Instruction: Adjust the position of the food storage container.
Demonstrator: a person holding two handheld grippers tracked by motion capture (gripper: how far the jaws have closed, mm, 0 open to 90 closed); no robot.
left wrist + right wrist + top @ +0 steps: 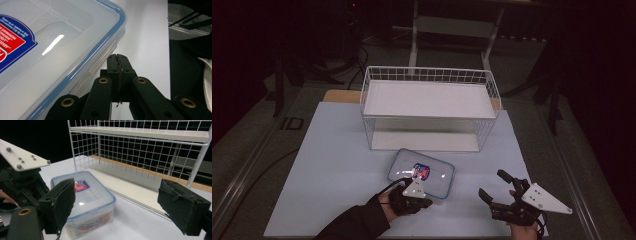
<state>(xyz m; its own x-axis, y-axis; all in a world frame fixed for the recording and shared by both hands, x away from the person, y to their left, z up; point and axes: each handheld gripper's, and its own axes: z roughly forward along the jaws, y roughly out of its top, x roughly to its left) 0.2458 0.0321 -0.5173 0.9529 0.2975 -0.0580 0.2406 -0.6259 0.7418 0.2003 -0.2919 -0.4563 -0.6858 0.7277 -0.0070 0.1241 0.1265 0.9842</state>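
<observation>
A clear plastic container with a blue-rimmed lid and a red and blue label lies flat on the table's pale mat. My left gripper is shut, its jaws pressed together with nothing between them. It sits low, right beside the container's near edge. In the left gripper view the shut tips lie just off the container corner. My right gripper is open to the right of the container, with nothing held. Its view shows the container ahead between the spread jaws of the right gripper.
A white two-tier wire rack stands just behind the container, its open front facing me; the right gripper view has this rack close ahead. The mat's near edge is by my hands. Dark floor and table legs lie beyond.
</observation>
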